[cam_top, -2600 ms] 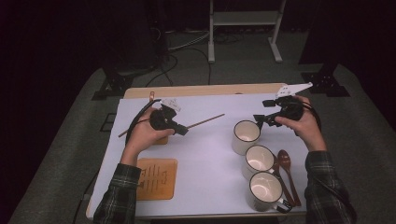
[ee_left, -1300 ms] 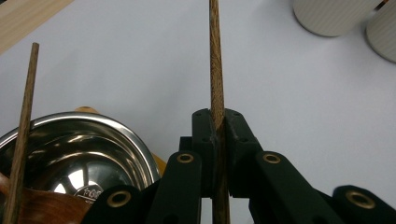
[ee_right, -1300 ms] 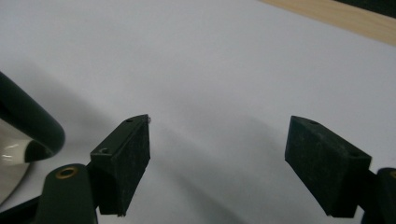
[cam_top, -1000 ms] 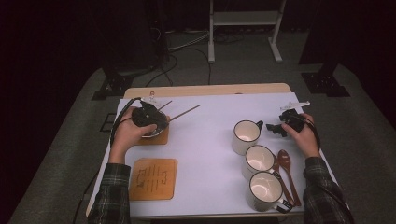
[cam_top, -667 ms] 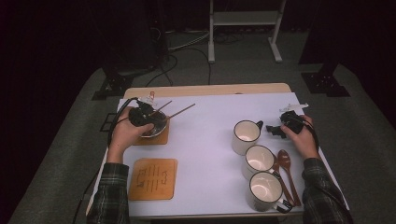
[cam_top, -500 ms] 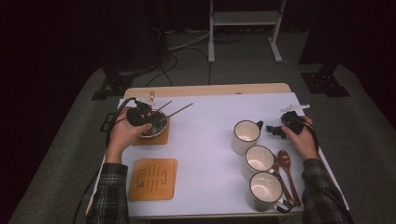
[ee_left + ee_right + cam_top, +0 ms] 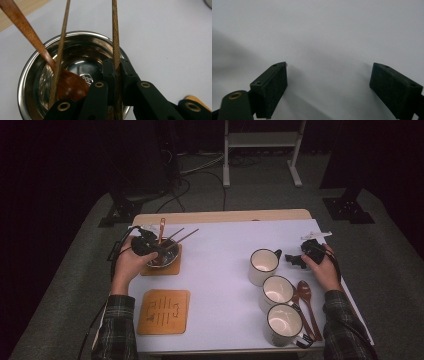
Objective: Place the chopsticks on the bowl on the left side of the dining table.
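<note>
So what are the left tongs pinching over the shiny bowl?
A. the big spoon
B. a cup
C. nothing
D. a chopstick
D: in the left gripper view the left tongs are shut on a chopstick above the bowl, while the spoon just leans inside it.

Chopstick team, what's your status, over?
Left gripper shut on chopstick, over bowl. Right gripper open, empty. Spoon and second chopstick already in bowl.
</note>
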### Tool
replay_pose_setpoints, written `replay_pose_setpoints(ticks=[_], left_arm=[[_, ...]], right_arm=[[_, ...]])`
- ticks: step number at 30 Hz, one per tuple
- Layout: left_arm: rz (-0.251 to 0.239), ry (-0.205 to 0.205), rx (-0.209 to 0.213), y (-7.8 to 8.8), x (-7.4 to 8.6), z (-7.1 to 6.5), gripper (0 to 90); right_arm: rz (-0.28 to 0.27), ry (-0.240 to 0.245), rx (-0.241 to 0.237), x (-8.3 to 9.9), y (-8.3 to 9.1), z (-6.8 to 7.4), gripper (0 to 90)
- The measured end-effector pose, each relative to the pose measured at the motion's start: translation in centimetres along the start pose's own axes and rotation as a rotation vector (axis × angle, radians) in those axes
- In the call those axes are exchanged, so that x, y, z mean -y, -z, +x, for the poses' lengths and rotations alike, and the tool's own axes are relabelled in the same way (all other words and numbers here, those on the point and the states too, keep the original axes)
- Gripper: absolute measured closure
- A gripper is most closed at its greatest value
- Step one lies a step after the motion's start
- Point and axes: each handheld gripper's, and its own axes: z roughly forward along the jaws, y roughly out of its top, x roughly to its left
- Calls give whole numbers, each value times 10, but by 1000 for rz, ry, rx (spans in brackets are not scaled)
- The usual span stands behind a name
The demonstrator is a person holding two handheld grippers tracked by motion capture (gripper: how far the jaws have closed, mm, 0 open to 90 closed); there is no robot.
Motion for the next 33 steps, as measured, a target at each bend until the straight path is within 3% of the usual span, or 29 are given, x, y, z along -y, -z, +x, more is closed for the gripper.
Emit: replay_pose_setpoints(ticks=[20, 33], left_arm=[[5, 74, -46, -10, 21, 24, 841], [25, 84, -58, -14, 26, 30, 840]], right_arm=[[-1, -2, -1, 0, 0, 0, 130], [-2, -2, -1, 0, 0, 0, 130]])
